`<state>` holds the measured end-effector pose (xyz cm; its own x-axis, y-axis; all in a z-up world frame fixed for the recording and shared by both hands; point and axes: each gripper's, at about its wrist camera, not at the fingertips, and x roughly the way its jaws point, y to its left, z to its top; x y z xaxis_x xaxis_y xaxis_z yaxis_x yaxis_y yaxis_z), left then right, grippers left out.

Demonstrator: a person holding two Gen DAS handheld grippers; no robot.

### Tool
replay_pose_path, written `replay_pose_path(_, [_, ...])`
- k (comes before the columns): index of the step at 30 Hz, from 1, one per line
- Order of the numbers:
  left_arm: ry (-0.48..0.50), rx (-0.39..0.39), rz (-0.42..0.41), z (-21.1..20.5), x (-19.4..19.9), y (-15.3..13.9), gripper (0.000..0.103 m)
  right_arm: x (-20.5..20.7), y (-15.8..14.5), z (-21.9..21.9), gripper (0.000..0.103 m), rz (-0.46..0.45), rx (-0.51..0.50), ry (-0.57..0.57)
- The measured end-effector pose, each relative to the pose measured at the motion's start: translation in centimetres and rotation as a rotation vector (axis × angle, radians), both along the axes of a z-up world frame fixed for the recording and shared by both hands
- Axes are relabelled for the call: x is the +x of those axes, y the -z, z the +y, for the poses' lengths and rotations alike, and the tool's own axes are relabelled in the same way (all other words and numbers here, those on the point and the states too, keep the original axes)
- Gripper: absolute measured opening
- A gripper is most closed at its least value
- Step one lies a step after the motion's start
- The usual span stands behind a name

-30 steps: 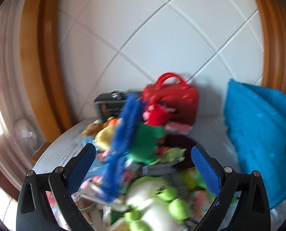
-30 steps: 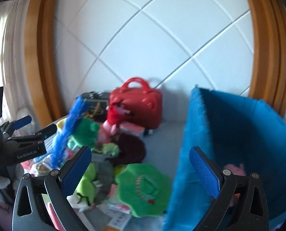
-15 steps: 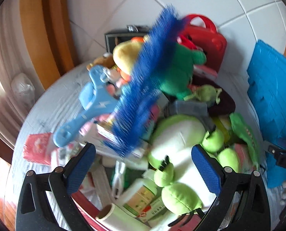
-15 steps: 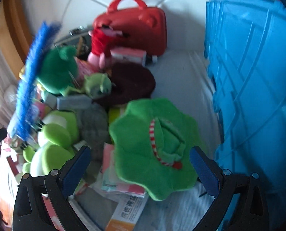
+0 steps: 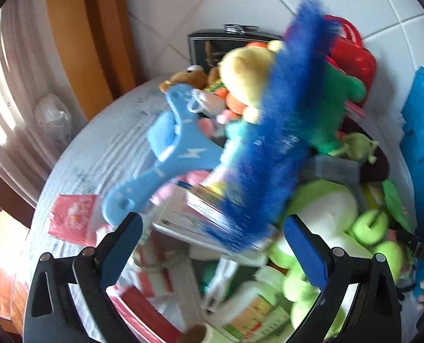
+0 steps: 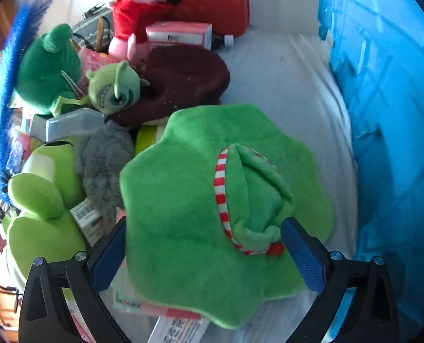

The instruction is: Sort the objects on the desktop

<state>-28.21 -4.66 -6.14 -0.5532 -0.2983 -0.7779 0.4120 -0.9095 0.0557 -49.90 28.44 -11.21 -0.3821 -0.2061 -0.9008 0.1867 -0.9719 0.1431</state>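
A pile of toys and boxes covers the white table (image 5: 103,148). My left gripper (image 5: 212,248) is open above the pile, with a fuzzy blue brush (image 5: 271,143) and a white box (image 5: 183,223) between its fingers' line of sight. A light blue plastic slingshot (image 5: 169,160) lies left of the brush. My right gripper (image 6: 206,254) is open, its fingers on either side of a flat green plush hat (image 6: 206,200) with a red-white striped band. The blue storage bin (image 6: 389,114) stands to the right.
A red toy suitcase (image 6: 212,0), a dark maroon hat (image 6: 183,77), a one-eyed green plush (image 6: 114,88), a grey fuzzy toy (image 6: 103,160) and lime-green plush toys (image 5: 331,217) crowd the pile. A red packet (image 5: 69,220) lies at the table's left edge. Bare tabletop (image 6: 283,80) lies beside the bin.
Both grippers have tilted down and moved closer to the pile. The right gripper now straddles the green plush hat; the left has closed in on the blue brush and boxes.
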Motion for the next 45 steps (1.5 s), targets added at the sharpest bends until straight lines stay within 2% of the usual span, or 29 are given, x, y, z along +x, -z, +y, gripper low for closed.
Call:
replay_pose_path(2, [-0.017,0.003,0.004,-1.6,-0.1,0.1,0.101,-0.5,0.5,0.2,0.103,-0.015,-0.026,0.014])
replay_pose_path(6, [-0.012,0.081,0.014,-3.5,-0.3,0.5,0.100,-1.6,1.6,0.5,0.102,-0.051,-0.066,0.035])
replay_pose_path(9, [0.053,0.075,0.019,-2.1,-1.4,1.0,0.100,-2.0,1.7,0.2,0.080,-0.054,-0.104,0.024])
replay_pose_path(10, [0.071,0.066,0.014,-1.5,-1.9,1.2,0.098,-2.0,1.6,0.0,0.068,-0.051,-0.104,0.020])
replay_pose_path(12, [0.094,0.068,0.002,-0.5,-3.2,1.9,0.079,-2.2,1.5,-0.3,0.057,-0.040,-0.074,0.018])
replay_pose_path(13, [0.106,0.088,-0.005,-0.2,-3.7,2.3,0.075,-2.2,1.5,-0.3,0.051,-0.037,-0.064,0.020])
replay_pose_path(15, [0.123,0.131,-0.025,0.1,-4.6,3.3,0.047,-2.3,1.9,0.3,0.040,-0.049,-0.066,0.034])
replay_pose_path(16, [0.125,0.144,-0.044,0.2,-5.0,3.9,0.043,-2.2,2.1,0.6,0.030,-0.052,-0.058,0.041])
replay_pose_path(17, [0.122,0.120,-0.040,0.5,-4.9,3.9,0.040,-2.2,2.2,0.9,0.023,-0.053,-0.054,0.047])
replay_pose_path(18, [0.125,0.109,-0.047,0.7,-5.0,3.9,0.028,-2.2,2.2,1.2,0.021,-0.055,-0.060,0.050])
replay_pose_path(19, [0.128,0.122,-0.050,0.7,-5.1,3.9,0.023,-2.0,2.0,1.4,0.019,-0.050,-0.060,0.047])
replay_pose_path(21, [0.124,0.134,-0.044,0.5,-5.0,3.4,0.020,-1.7,1.2,1.3,0.018,-0.018,-0.041,0.046])
replay_pose_path(25, [0.140,0.066,0.001,1.0,-4.5,1.0,0.019,-0.9,-2.2,0.2,0.015,0.086,-0.048,0.023])
replay_pose_path(32, [0.187,0.041,0.123,2.6,-3.1,-4.6,0.019,1.6,-11.0,-2.1,0.015,0.301,-0.071,-0.031])
replay_pose_path(38, [0.227,0.033,0.209,4.2,-1.8,-8.3,0.017,3.5,-17.9,-2.6,0.015,0.459,-0.081,-0.031])
replay_pose_path(45, [0.260,0.024,0.268,5.3,0.2,-10.9,0.015,6.3,-22.3,-2.0,0.015,0.558,-0.087,-0.008])
